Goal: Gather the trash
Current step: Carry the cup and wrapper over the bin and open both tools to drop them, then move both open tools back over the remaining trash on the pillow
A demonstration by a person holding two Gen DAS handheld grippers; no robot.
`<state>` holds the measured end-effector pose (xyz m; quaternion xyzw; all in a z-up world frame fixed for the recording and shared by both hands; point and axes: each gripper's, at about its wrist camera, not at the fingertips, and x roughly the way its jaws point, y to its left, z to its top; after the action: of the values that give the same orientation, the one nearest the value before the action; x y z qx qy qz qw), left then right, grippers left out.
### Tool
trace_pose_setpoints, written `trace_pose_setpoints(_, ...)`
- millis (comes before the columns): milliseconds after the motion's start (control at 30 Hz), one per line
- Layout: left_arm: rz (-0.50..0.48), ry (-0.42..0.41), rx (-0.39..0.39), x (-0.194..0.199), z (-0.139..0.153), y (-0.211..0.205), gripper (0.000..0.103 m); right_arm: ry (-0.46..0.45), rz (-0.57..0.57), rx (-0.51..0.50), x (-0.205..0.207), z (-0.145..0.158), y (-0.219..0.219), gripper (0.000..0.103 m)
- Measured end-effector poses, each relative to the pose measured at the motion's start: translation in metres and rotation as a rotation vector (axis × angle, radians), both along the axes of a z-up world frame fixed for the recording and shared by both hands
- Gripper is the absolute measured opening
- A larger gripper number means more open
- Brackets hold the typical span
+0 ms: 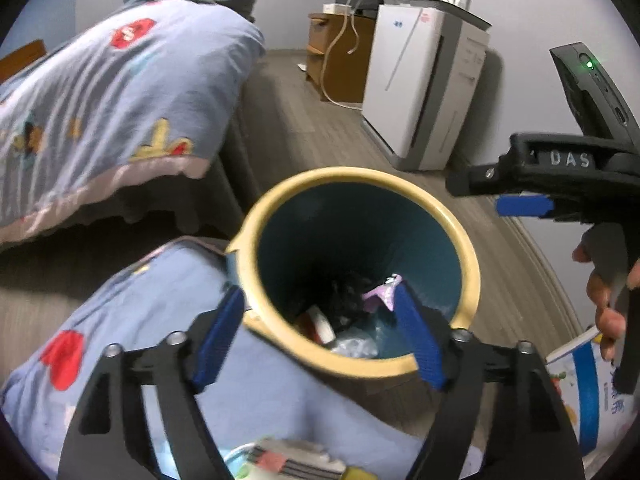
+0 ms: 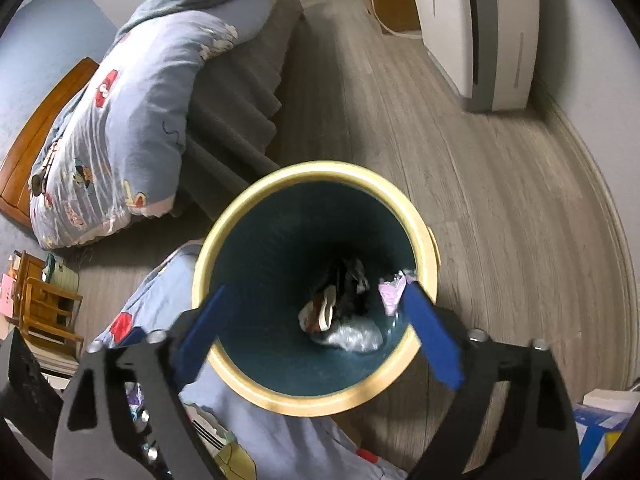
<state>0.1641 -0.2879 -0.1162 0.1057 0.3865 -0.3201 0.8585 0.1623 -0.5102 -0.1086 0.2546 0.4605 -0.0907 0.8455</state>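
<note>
1. Left gripper [image 1: 320,332] fills the bottom of the left view, jaws wide apart. A purple wrapper [image 1: 382,294] sits at the tip of its right-hand finger [image 1: 418,340]; can't tell if it is stuck there or dropping free.
2. Right gripper [image 2: 316,332] at the bottom of the right view, jaws also apart, nothing clamped. A purple scrap [image 2: 390,292] shows by its right-hand fingertip too.
3. Bin [image 1: 472,268], yellow rim, teal inside, centre of both views. Both grippers point down into its mouth, likely so released trash falls in.
4. In the bin: clear plastic [image 2: 354,338], dark scraps, a white-brown piece [image 2: 322,312]. Some trash looks already collected.
5. Quilt [image 1: 132,316] touches the bin at lower left; bed [image 1: 120,92] at upper left.
6. White appliance [image 1: 420,92] at upper right, well apart from the bin, wood floor [image 2: 500,200] between them.
</note>
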Motion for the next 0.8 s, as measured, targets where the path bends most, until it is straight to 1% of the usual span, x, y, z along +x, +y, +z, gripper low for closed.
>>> trace_pose_setpoints(33, 0.014, -0.014, 0.010, -0.002, 0.004, 0.005, 0.088, -0.009, -0.002, -0.014, -0.001, 0.004, 0.002, 0.097)
trace_pose_setpoints(67, 0.026, -0.025, 0.018, -0.004, 0.008, 0.010, 0.091, -0.015, -0.003, -0.024, -0.001, 0.007, 0.003, 0.097)
trace_pose_setpoints(267, 0.098, -0.063, 0.020, -0.026, 0.045, 0.053, 0.092, -0.045, 0.017, -0.100, -0.011, 0.032, 0.029, 0.097)
trace_pose_setpoints(367, 0.136, -0.094, 0.014, -0.042, 0.068, 0.084, 0.094, -0.060, 0.039, -0.099, -0.019, 0.043, 0.046, 0.097)
trace_pose_setpoints(467, 0.182, -0.100, -0.006, -0.059, 0.088, 0.119, 0.095, -0.087, 0.063, -0.082, -0.032, 0.057, 0.072, 0.097)
trace_pose_setpoints(533, 0.221, -0.103, -0.017, -0.072, 0.096, 0.145, 0.096, -0.093, 0.078, -0.072, -0.037, 0.062, 0.088, 0.097)
trace_pose_setpoints(633, 0.278, -0.099, -0.024, -0.092, 0.101, 0.182, 0.096, -0.091, 0.111, -0.063, -0.049, 0.065, 0.116, 0.097)
trace_pose_setpoints(800, 0.360, -0.127, 0.014, -0.121, 0.101, 0.232, 0.096, -0.064, 0.175, -0.058, -0.066, 0.060, 0.165, 0.097)
